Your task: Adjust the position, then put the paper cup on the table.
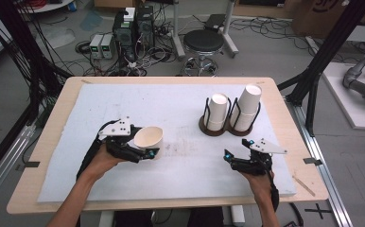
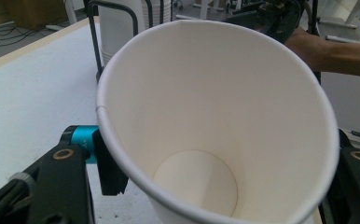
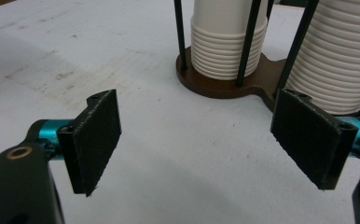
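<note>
At the table's left, the left gripper (image 1: 145,152) clamps a light, easily crushed paper cup (image 1: 148,139) by its thin wall, best held gently, while the right gripper (image 1: 238,149) waits, jaws apart

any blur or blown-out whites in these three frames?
High view: soft, low detail; cup stacks near white. Left gripper view: held paper cup evenly lit, background soft. Right gripper view: pads sharp, stack ridges still readable, no glare.
</note>
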Demonstrator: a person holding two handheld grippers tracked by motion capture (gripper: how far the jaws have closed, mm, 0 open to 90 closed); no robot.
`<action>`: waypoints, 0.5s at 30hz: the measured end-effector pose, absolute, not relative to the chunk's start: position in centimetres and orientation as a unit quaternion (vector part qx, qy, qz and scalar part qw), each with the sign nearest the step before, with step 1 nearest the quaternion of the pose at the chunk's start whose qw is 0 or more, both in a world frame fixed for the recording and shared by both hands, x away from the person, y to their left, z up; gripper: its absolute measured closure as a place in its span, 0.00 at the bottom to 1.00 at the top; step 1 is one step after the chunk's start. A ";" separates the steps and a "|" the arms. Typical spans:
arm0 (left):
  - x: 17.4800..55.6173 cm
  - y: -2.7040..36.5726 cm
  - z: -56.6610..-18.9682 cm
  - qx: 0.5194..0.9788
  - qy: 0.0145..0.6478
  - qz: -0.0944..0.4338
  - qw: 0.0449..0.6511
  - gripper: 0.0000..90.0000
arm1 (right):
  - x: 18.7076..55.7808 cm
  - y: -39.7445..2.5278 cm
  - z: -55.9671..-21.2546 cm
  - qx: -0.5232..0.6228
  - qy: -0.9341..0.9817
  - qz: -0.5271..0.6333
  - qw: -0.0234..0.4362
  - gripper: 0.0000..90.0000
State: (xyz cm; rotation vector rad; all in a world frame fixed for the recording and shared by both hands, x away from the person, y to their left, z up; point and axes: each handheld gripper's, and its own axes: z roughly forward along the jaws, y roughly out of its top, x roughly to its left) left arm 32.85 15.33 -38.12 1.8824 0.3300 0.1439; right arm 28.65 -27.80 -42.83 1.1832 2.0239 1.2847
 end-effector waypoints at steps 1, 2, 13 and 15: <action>32.9 15.3 -38.1 0.804 0.140 0.062 0.574 0.35 | 28.7 -27.8 -42.8 0.431 0.735 0.469 0.230 0.18; 32.9 15.3 -38.1 0.805 0.140 0.063 0.574 0.35 | 28.7 -27.8 -42.8 0.430 0.736 0.469 0.232 0.18; 33.0 14.9 -37.9 0.807 0.138 0.064 0.571 0.35 | 28.7 -28.0 -43.0 0.434 0.733 0.470 0.232 0.18; 33.0 14.7 -37.9 0.807 0.137 0.063 0.571 0.35 | 28.7 -28.1 -43.1 0.433 0.732 0.472 0.230 0.18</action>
